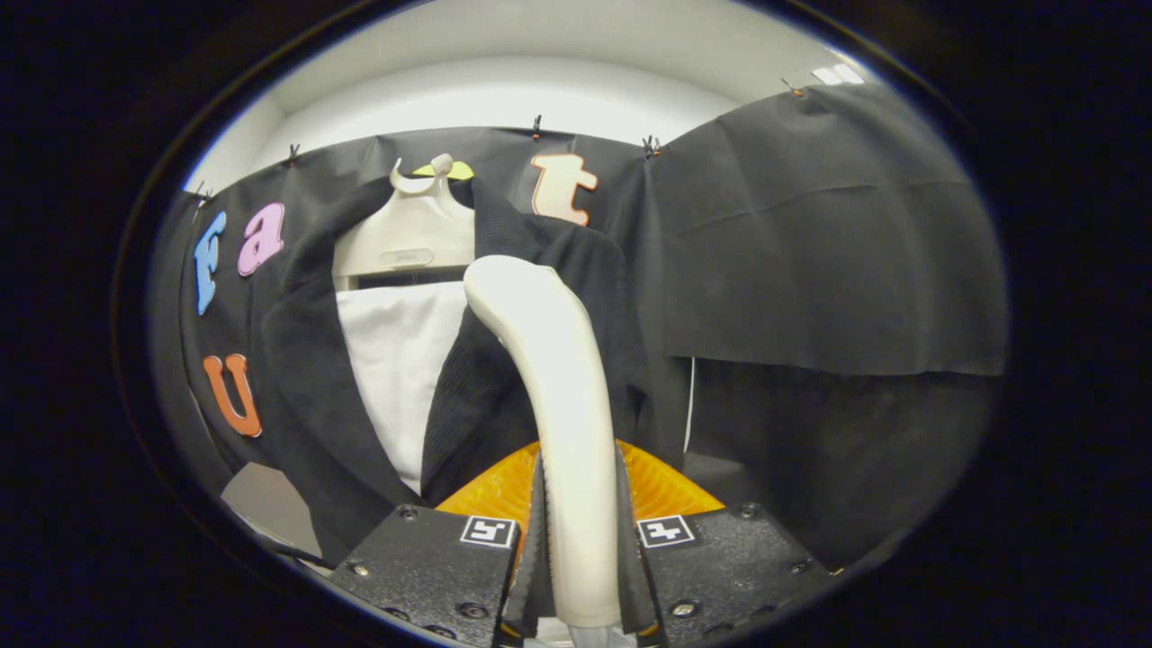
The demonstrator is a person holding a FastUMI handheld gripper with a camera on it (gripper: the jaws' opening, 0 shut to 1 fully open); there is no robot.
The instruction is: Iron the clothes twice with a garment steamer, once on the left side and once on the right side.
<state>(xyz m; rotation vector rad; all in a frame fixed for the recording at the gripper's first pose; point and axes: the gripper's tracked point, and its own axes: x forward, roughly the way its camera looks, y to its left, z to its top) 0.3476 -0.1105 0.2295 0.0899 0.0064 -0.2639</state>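
Nearest in the gripper view, the gripper (576,558) is closed tight on the garment steamer (558,423): both fingers press against the sides of its pale curved handle, which rises from between them and bends over to the left at its top. Behind the fingers, low down, part of the steamer's orange body (670,486) shows on either side of the handle. Just beyond the steamer's head hangs the dark jacket (306,387), open at the front over a white shirt (396,360), both on a pale hanger (409,229) against the black cloth wall (810,252). The steamer's top sits in front of the jacket's right front panel, near the edge of the lapel; whether it touches the cloth I cannot tell. No steam is visible. Judging from this, the steamer is firmly in hand and raised to the garment, so a pass looks ready to start or under way; nothing here shows that either side has been finished, so both strokes may remain
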